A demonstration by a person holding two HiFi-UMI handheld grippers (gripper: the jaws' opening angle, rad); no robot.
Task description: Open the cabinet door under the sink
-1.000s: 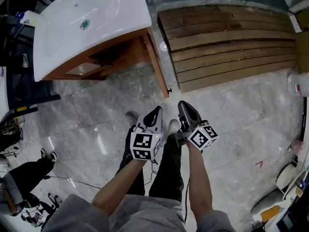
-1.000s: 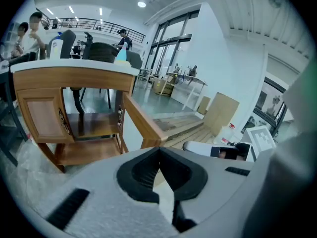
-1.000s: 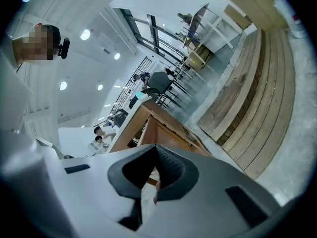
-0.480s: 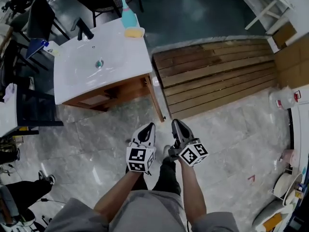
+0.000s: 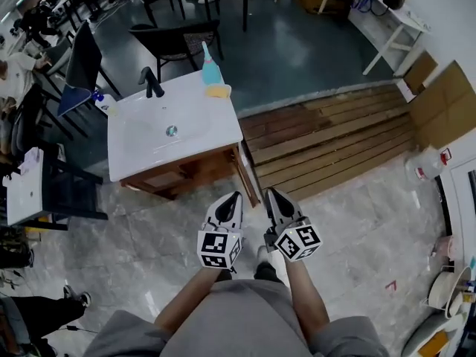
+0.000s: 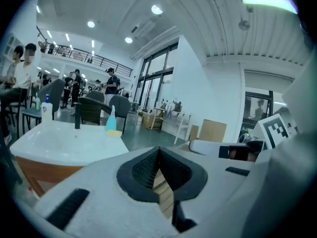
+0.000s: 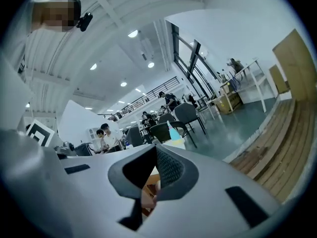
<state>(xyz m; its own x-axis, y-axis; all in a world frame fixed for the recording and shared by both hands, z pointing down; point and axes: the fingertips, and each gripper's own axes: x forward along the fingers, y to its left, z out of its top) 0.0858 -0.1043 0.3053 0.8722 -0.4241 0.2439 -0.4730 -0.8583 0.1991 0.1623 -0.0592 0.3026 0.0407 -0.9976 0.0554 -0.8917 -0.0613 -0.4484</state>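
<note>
A white sink tops a brown wooden cabinet, seen steeply from above in the head view. The cabinet's front is so foreshortened that I cannot tell how its door stands. Both grippers are held close together in front of the person's body, above the marble floor just right of the cabinet's near corner, touching nothing. The left gripper is shut and holds nothing. The right gripper is shut too, with nothing in it. The sink shows ahead and left in the left gripper view.
A black faucet, a blue bottle and a yellow sponge stand on the sink top. A slatted wooden platform lies to the right. Black chairs stand behind, a white table at left.
The head view has risen and pulled back, so the sink and cabinet look smaller and sit lower in the frame. Both grippers stay side by side and shut.
</note>
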